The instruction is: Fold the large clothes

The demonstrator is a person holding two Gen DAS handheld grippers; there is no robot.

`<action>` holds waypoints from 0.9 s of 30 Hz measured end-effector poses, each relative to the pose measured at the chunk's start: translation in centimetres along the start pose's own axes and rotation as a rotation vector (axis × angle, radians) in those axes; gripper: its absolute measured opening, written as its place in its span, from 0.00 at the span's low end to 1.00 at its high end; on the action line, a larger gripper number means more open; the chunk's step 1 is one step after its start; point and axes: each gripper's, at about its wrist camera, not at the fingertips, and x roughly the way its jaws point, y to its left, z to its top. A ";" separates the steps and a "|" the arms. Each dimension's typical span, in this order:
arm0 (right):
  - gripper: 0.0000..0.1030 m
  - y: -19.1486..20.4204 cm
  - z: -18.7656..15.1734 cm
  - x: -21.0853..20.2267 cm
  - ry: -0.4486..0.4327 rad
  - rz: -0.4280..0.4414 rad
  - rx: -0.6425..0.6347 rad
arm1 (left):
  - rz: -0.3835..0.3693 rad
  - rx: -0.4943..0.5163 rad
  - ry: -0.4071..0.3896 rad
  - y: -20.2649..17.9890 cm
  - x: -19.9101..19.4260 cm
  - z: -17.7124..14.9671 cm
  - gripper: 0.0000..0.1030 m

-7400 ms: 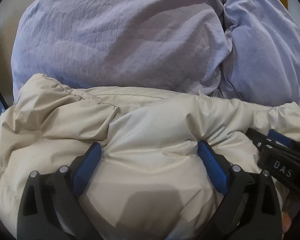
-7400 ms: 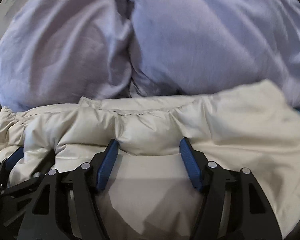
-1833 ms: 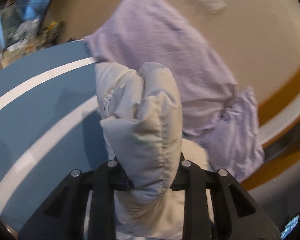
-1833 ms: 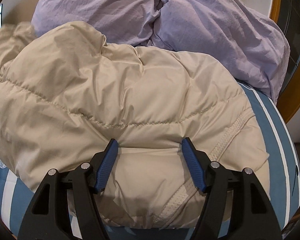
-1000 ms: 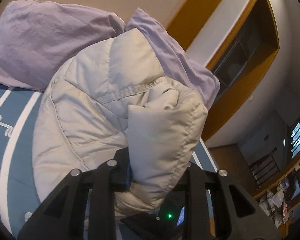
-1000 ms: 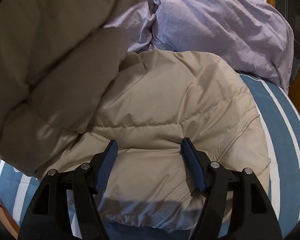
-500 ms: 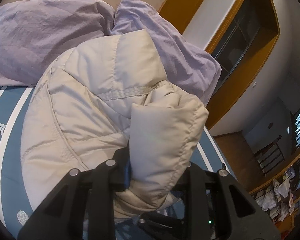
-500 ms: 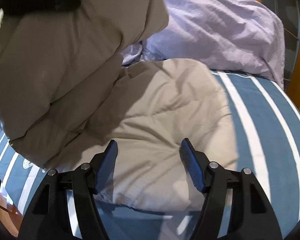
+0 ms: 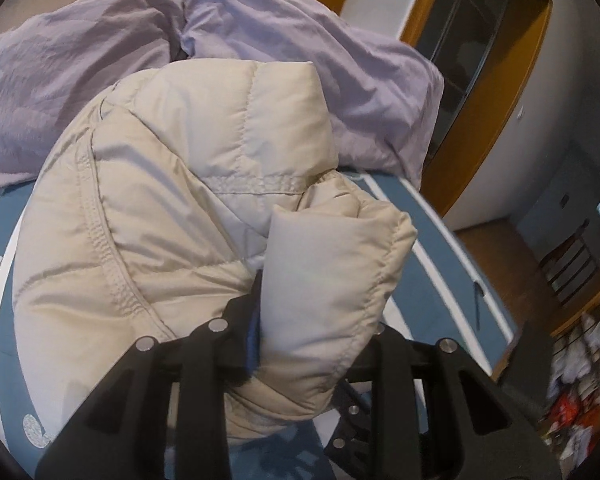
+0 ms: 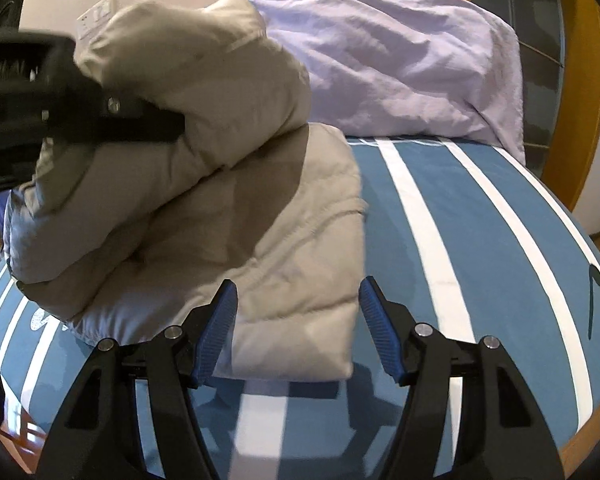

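Note:
A beige puffer jacket [image 9: 172, 200] lies on the blue bed cover with white stripes [image 10: 480, 240]. My left gripper [image 9: 312, 312] is shut on a thick fold of the jacket and holds it raised over the rest. In the right wrist view the left gripper [image 10: 148, 120] shows at upper left, gripping the lifted fold above the lower layer of the jacket [image 10: 292, 272]. My right gripper [image 10: 298, 312] is open and empty, just above the jacket's near corner, touching nothing.
Two lilac pillows [image 9: 320, 52] lie behind the jacket; one pillow also shows in the right wrist view [image 10: 400, 64]. A wooden bed frame [image 10: 580, 92] curves at the right. A floor and furniture [image 9: 560, 272] lie beyond the bed's right edge.
My left gripper took a fold of the jacket and carried it up and over to the right. My right gripper lifted off the jacket and drew back toward its near corner.

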 end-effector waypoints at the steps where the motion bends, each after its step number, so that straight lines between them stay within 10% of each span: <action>1: 0.63 -0.3 -0.2 -0.1 0.002 0.000 0.010 | 0.014 0.013 0.002 -0.4 0.3 -0.2 0.28; 6: 0.63 -1.2 -0.5 -0.7 -0.004 -0.006 0.027 | 0.085 0.079 -0.001 -2.0 0.6 -1.2 0.37; 10: 0.63 -1.9 -0.5 -1.5 -0.020 -0.021 0.037 | 0.054 0.081 -0.015 -2.8 -0.2 -1.6 0.69; 27: 0.63 -3.4 -0.4 -3.6 -0.064 -0.020 0.076 | 0.178 0.014 -0.099 1.1 -8.0 -0.3 0.77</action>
